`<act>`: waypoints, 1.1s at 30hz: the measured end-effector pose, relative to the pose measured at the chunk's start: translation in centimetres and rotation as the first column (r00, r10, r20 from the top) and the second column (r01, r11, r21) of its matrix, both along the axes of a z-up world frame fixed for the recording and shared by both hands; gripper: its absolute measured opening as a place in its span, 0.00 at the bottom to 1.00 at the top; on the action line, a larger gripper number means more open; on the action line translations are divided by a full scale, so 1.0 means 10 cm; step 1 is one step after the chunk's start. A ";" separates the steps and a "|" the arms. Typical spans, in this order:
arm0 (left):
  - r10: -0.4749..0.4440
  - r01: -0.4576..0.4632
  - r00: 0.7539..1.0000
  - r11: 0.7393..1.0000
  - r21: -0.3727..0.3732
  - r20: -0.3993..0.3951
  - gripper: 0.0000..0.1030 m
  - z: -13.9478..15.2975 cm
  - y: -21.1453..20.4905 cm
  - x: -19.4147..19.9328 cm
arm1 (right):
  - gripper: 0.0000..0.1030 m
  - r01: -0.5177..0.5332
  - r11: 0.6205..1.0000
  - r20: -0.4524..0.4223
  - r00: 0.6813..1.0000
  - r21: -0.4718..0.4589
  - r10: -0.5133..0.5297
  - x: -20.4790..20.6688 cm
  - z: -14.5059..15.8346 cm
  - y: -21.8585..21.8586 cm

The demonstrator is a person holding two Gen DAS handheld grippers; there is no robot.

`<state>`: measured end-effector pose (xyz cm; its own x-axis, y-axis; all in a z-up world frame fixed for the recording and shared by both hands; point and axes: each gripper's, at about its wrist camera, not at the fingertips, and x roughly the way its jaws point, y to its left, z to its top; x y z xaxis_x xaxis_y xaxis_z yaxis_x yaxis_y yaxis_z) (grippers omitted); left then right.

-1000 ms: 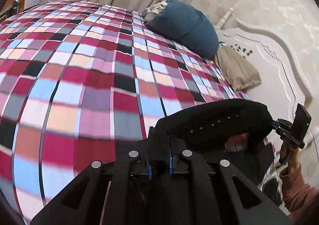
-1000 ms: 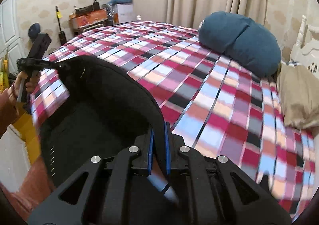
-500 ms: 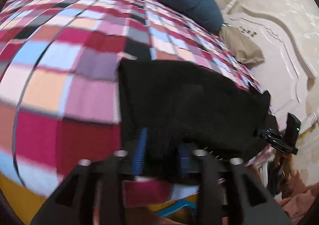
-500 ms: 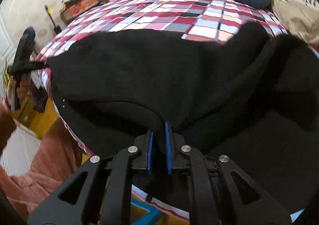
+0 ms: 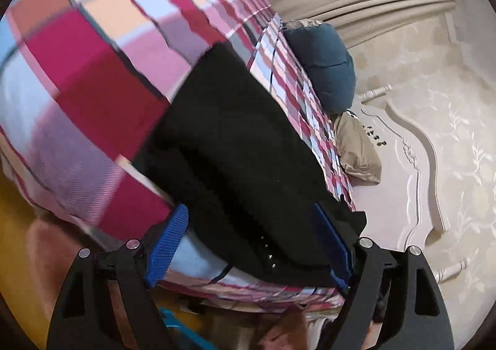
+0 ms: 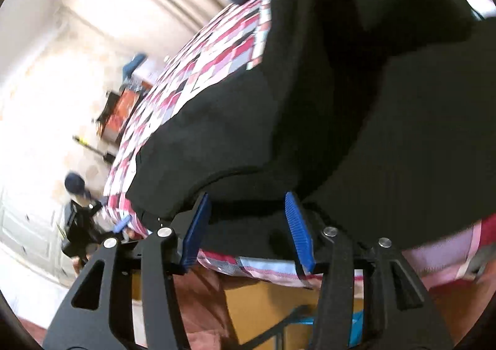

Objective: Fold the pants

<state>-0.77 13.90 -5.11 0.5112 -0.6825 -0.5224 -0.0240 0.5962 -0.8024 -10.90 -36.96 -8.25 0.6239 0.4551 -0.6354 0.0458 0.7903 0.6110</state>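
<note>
Through my left wrist camera, the left hand-held gripper (image 5: 252,241) stands wide apart with nothing clamped, its blue pads (image 5: 167,241) straddling the near edge of the black pants (image 5: 235,139), which lie spread on the checked bed (image 5: 93,71) and run toward the blue pillow (image 5: 325,68) at 1 o'clock, a tan pillow (image 5: 356,151) just beyond it. Through my right wrist camera, the right hand-held gripper (image 6: 249,229) is likewise spread wide and grips nothing, while the pants (image 6: 341,86) fill the view from 12 to 3 o'clock, draped over the bed's (image 6: 198,71) near edge.
</note>
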 end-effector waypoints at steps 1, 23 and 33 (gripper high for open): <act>0.016 -0.016 1.000 1.000 0.000 -0.011 0.78 -0.02 -0.03 0.03 | 0.48 0.011 1.000 -0.007 1.000 0.016 -0.011 -0.02 -0.03 -0.02; 0.218 -0.208 0.976 0.933 0.295 0.000 0.37 0.19 -0.20 0.27 | 0.65 0.180 0.930 -0.090 0.983 0.321 -0.159 0.08 -0.34 -0.09; 0.159 -0.138 0.987 0.940 0.310 -0.041 0.36 0.01 -0.19 0.38 | 0.32 0.248 0.942 -0.136 0.966 0.225 -0.222 0.26 -0.29 -0.08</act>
<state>3.03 12.04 -4.97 0.5528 -0.4038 -0.7290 -0.1766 0.7982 -0.5760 -8.32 -37.77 -11.11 0.6655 0.4500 -0.5955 0.2883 0.5809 0.7612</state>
